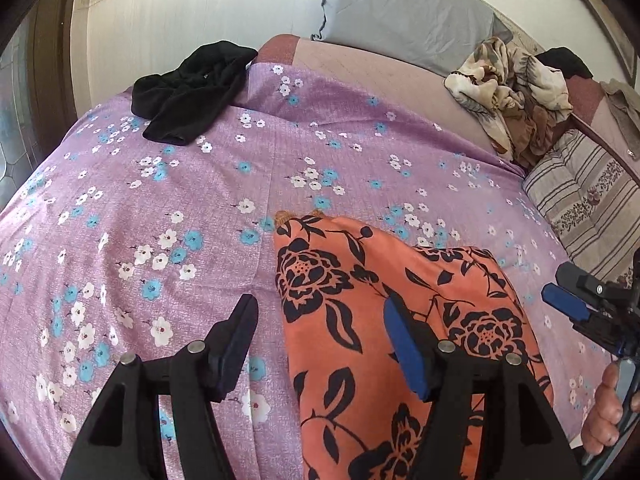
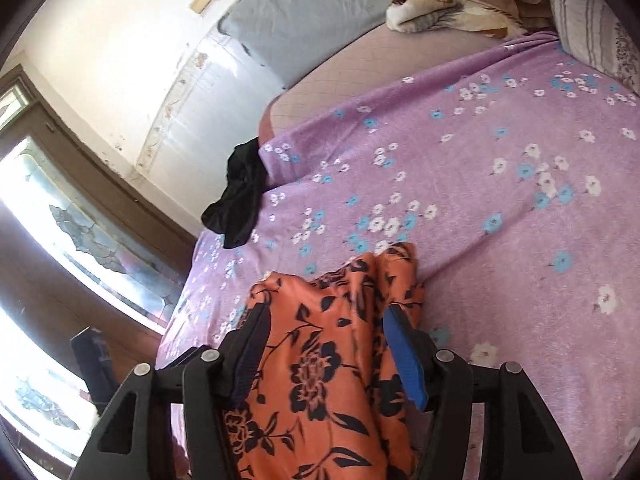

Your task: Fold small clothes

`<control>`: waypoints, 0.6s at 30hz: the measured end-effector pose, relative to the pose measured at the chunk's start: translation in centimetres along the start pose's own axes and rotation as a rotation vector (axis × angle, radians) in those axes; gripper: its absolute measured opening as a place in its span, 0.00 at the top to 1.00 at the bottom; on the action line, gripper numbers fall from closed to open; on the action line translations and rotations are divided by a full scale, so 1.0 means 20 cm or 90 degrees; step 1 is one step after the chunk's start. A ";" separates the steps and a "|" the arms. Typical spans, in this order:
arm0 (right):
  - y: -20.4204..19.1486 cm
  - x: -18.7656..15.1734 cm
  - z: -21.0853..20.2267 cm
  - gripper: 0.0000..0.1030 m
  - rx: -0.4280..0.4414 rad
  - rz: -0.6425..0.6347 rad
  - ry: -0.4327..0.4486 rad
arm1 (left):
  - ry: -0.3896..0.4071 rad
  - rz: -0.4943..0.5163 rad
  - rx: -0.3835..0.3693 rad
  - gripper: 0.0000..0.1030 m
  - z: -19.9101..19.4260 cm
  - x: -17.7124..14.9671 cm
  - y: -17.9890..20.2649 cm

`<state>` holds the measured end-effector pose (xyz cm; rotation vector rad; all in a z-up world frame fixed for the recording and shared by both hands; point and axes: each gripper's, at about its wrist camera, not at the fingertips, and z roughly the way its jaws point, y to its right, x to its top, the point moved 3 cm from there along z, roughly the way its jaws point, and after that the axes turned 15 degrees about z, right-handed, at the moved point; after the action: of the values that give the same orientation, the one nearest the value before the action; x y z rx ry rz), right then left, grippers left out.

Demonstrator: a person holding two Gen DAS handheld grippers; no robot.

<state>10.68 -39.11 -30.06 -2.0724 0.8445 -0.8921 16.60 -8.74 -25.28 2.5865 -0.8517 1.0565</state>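
An orange garment with black flowers (image 1: 320, 272) lies flat on the purple flowered bedsheet (image 1: 200, 200). My left gripper (image 1: 320, 316) hovers over the garment's left edge, jaws wide apart: one finger is over the sheet and the blue-padded one over the cloth. In the right wrist view the same orange garment (image 2: 320, 360) lies bunched between the fingers of my right gripper (image 2: 326, 320), which stands open with no pad pressing it. The right gripper (image 1: 560, 290) also shows at the garment's right side, with a hand (image 1: 608, 408) behind it. A crumpled black garment (image 1: 188, 88) lies at the sheet's far left corner.
A patterned beige blanket (image 1: 512, 92) is heaped at the far right, beside a striped pillow (image 1: 588, 200). A grey cushion (image 1: 400, 8) leans on the wall behind. A bright window (image 2: 60, 200) lies past the bed's left edge.
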 end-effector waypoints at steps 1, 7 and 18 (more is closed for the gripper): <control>-0.02 -0.02 0.05 0.49 0.001 -0.004 -0.015 | -0.005 -0.003 0.003 0.36 0.02 0.00 0.01; 0.06 -0.09 0.27 0.60 -0.105 0.014 -0.097 | -0.077 0.000 0.013 0.34 0.17 -0.06 0.03; 0.06 -0.12 0.15 0.67 -0.099 -0.036 -0.087 | -0.094 -0.050 -0.019 0.23 0.13 -0.15 -0.04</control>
<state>11.49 -36.86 -33.28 -2.2741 0.8077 -0.7251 16.95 -7.86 -29.25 2.6753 -0.7831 0.8344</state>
